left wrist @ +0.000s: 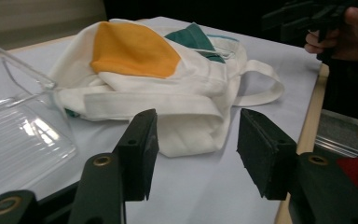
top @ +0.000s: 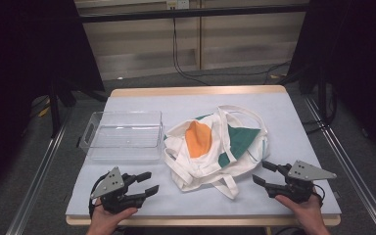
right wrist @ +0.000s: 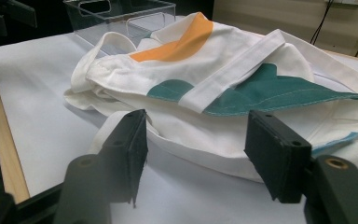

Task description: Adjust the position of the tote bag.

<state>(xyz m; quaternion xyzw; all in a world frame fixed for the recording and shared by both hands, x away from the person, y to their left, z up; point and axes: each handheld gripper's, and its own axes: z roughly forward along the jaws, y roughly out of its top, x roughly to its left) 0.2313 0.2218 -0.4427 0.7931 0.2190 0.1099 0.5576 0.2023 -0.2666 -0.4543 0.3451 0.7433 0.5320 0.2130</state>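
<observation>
Lying crumpled near the middle of the pale blue-grey table [top: 284, 127], slightly toward the front edge: a white cloth tote bag with an orange patch and a dark green patch [top: 210, 147], its long white straps looping toward the far edge and trailing toward the front. Sitting just beside it on the left: an empty clear plastic rectangular bin [top: 122, 134], apparently touching the bag's cloth at its right wall.

Resting near the front left corner: the left hand-held gripper [top: 146, 183], held in a hand [top: 110, 220], jaws spread apart with nothing between them, pointing right toward the bag and stopping short of it. Sitting near the front right corner: the right hand-held gripper [top: 266, 173], likewise held in a hand [top: 306, 213], jaws parted and empty, pointing left at the bag's nearest strap without touching it.

Revealing in the left hand-held gripper view what the high view is flattening out: the bag [left wrist: 168, 79] bulging upward in folds, the orange patch facing up, one strap arching off the table, the bin [left wrist: 23, 135] standing close at the left, the other hand [left wrist: 345, 35] showing at the far side.

Showing in the right hand-held gripper view: the green patch and a strap crossing it on the bag [right wrist: 223, 79], a fold of cloth lying just ahead of the open jaws, the bin [right wrist: 121, 18] standing behind.
</observation>
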